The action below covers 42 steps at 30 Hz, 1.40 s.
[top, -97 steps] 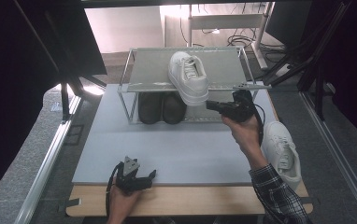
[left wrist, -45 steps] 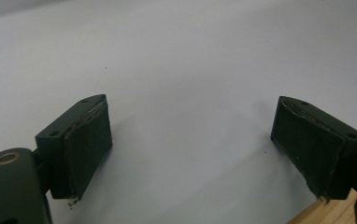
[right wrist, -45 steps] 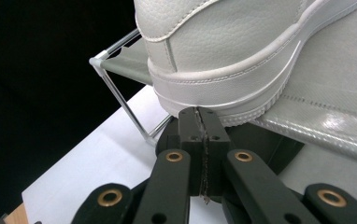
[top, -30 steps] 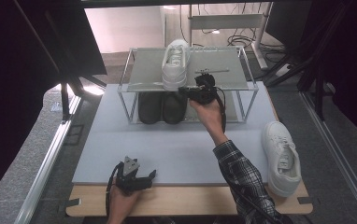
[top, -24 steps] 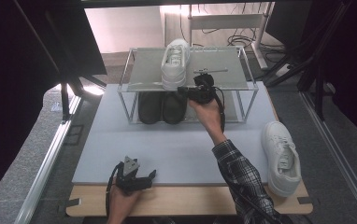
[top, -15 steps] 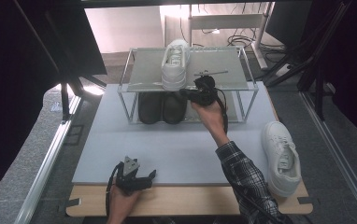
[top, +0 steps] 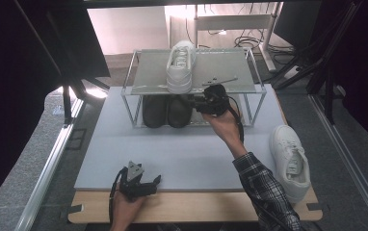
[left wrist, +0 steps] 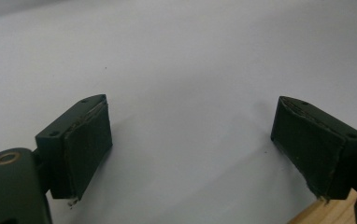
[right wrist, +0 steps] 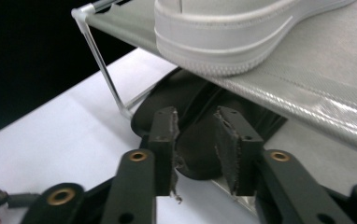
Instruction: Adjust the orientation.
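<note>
My right tongs [top: 197,102] sit at the front edge of the shoe rack [top: 138,82], just under its top shelf. In the right gripper view my right tongs [right wrist: 195,144] have the jaws close together with a narrow gap and nothing pinched between them. Released, not clenched.

The white sneaker [top: 181,66] sits on the rack's top shelf, up and a bit left of my right tongs. In the right gripper view its sole [right wrist: 223,39] overhangs right above the jaw tips, not touching them. The black shoes [top: 166,110] sit on the lower level, directly ahead of and beyond the jaws. I can't tell whether the tips touch the dark shoe [right wrist: 195,149] behind them.

A second white sneaker [top: 290,161] lies on the bench [top: 191,207] well apart from my right tongs, out past my plaid sleeve [top: 264,192], near the bench's right edge.

My left tongs [top: 141,185] rest low at the near edge of the grey mat [top: 172,154], far from the rack. In the left gripper view my left tongs [left wrist: 190,140] are wide apart, holding nothing, with the mat beneath and bench wood at the corner.
</note>
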Available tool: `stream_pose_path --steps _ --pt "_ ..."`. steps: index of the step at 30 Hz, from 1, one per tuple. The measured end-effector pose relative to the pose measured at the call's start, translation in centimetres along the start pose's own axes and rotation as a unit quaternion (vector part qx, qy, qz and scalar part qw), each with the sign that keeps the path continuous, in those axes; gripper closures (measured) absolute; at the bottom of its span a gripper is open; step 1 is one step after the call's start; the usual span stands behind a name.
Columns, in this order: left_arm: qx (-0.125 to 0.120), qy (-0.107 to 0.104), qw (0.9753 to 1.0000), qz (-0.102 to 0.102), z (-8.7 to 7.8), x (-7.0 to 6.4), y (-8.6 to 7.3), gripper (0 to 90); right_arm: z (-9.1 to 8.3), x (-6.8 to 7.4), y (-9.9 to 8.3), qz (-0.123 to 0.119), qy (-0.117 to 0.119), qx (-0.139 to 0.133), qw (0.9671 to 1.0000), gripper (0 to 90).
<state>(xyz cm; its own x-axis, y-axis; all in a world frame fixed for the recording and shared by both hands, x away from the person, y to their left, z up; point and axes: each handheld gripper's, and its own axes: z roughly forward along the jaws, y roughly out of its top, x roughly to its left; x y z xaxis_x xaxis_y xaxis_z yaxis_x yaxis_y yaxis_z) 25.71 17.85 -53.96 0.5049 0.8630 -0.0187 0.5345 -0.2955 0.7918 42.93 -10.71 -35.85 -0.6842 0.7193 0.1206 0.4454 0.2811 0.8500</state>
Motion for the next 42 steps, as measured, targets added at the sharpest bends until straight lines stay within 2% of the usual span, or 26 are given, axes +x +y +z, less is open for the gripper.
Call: stream_pose_path --steps 10,18,22,30,34,38,42 --pt "0.002 0.000 1.0000 0.001 0.0 0.0 0.0 12.3 -1.0 -0.1 -1.8 -0.019 -0.001 0.020 0.9996 48.8" --pt "0.003 0.000 1.0000 0.001 0.0 0.0 0.0 12.3 -1.7 0.2 -3.2 -0.047 0.003 0.024 0.9986 35.8" --pt "0.003 0.000 1.0000 0.001 0.0 0.0 0.0 12.3 -2.0 0.3 -3.9 -0.052 0.004 0.031 0.9981 32.2" --pt "0.002 0.000 1.0000 0.000 0.0 0.0 0.0 12.3 -2.8 0.1 -5.2 -0.051 0.007 0.035 0.9980 23.6" --pt "0.002 0.000 1.0000 0.000 0.0 0.0 0.0 12.3 -3.3 -0.1 -5.9 -0.049 0.002 0.043 0.9979 18.4" --pt "0.002 0.000 1.0000 0.000 0.0 0.0 0.0 12.4 -3.9 -0.5 -6.4 -0.030 0.010 0.048 0.9983 14.8" --pt "0.002 0.000 1.0000 0.001 0.0 0.0 0.0 12.3 -4.6 -0.7 -6.8 -0.023 0.014 0.047 0.9985 13.9"
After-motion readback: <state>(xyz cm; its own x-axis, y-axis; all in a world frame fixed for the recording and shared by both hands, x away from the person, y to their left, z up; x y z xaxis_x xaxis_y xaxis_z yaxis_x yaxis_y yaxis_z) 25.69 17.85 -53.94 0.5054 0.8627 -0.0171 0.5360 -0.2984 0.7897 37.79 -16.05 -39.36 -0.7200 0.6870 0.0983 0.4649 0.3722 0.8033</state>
